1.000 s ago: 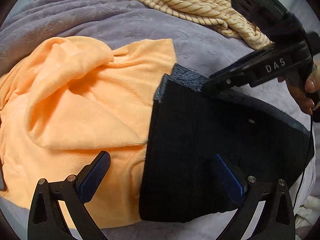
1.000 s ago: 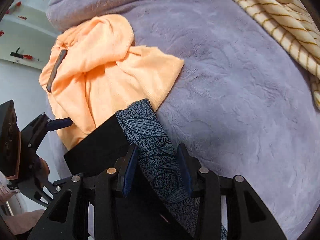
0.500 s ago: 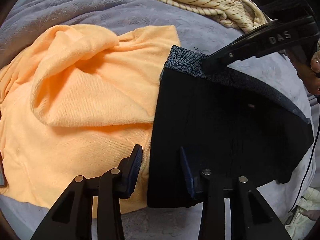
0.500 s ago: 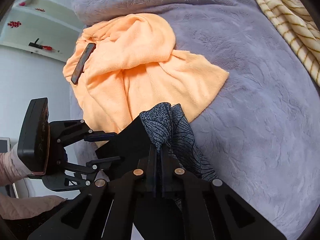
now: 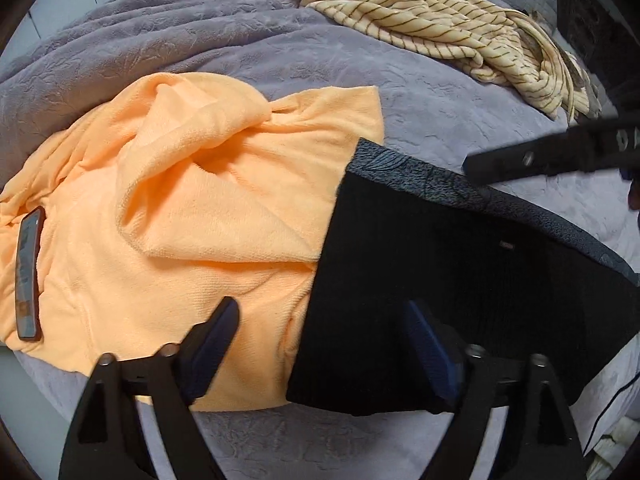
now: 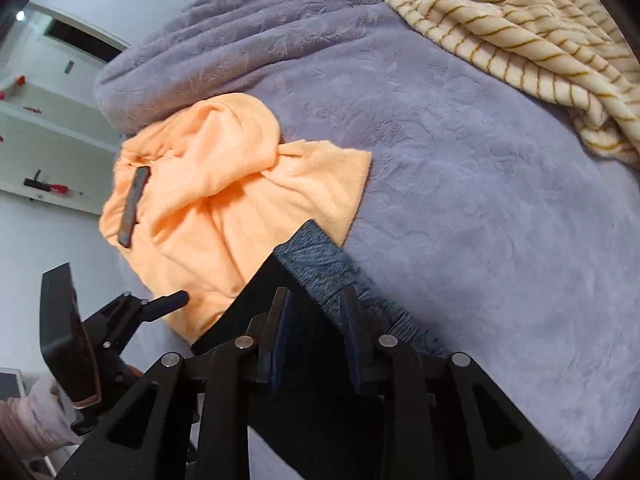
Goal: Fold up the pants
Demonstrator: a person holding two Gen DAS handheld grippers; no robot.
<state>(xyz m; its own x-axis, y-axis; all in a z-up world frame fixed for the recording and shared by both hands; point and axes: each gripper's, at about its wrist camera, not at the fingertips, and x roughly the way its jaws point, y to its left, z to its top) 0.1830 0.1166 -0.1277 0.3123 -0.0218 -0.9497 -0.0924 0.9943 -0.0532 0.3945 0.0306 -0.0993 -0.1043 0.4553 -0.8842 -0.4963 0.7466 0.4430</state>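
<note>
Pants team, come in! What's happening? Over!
Left gripper open, right gripper just opening, both empty. Black pants folded, overlapping orange towel. Over.

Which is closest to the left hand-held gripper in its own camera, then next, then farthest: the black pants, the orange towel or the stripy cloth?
From the left hand-held gripper:
1. Black pants, under its right finger.
2. Orange towel, to the left; too close to call against the pants.
3. Stripy cloth, far at the top right.

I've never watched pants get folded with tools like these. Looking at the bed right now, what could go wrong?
1. The black pants overlap the orange garment, so the open left gripper might pinch both layers.
2. A phone lies on the orange garment and could slide off the bed if that fabric is dragged.
3. The right gripper has just been opening above the patterned waistband, so the fold could loosen.
</note>
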